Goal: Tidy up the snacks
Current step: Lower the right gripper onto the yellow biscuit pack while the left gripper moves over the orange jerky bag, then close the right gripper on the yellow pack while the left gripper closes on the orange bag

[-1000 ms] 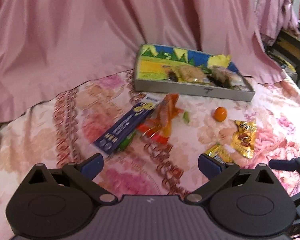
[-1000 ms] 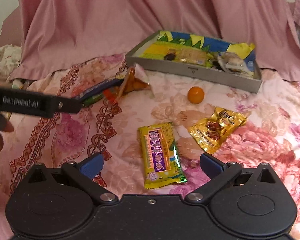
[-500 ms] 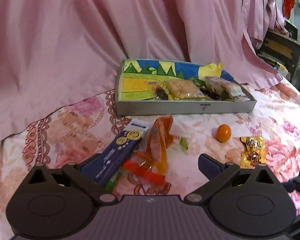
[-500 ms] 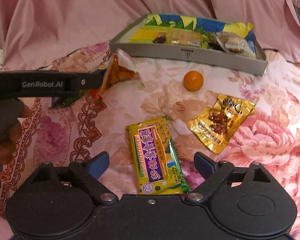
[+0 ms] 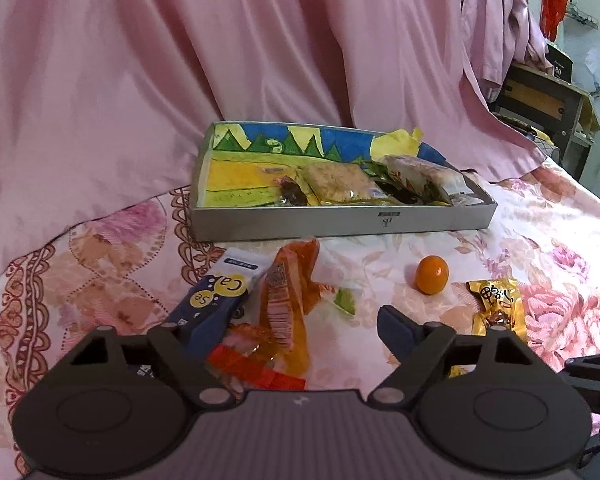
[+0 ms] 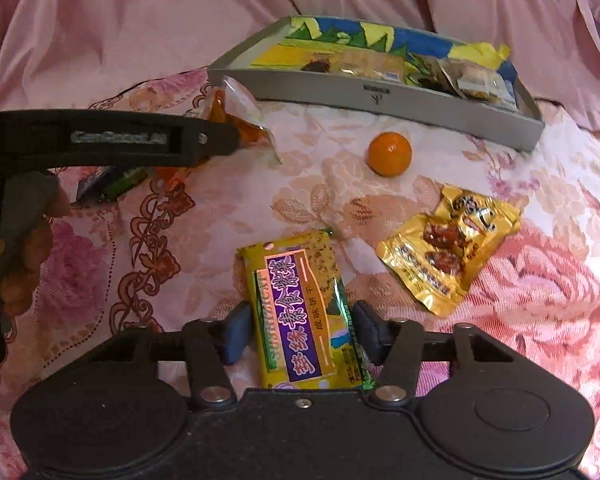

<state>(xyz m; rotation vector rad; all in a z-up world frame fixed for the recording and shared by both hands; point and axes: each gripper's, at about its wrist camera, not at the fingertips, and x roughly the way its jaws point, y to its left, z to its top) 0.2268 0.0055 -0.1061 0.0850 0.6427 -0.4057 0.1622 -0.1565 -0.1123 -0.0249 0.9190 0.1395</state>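
Two grippers reach over snacks scattered on a flowered bedspread, in front of a gray tray.
The right gripper [image 6: 302, 334] has just been closing; its half-narrowed jaws flank a yellow biscuit packet [image 6: 300, 312], pads just beside its edges. The left gripper [image 5: 288, 326], also closing but still wide, straddles an orange wrapper [image 5: 290, 296] and a blue packet [image 5: 216, 306]. A small orange [image 6: 389, 154] and gold pouch [image 6: 448, 248] lie near the tray [image 6: 380, 100].

sheet [image 6: 540, 300]: pink floral | tray [image 6: 380, 100]: grey | packet [image 6: 300, 312]: yellow-purple | fruit [image 6: 389, 153]: orange
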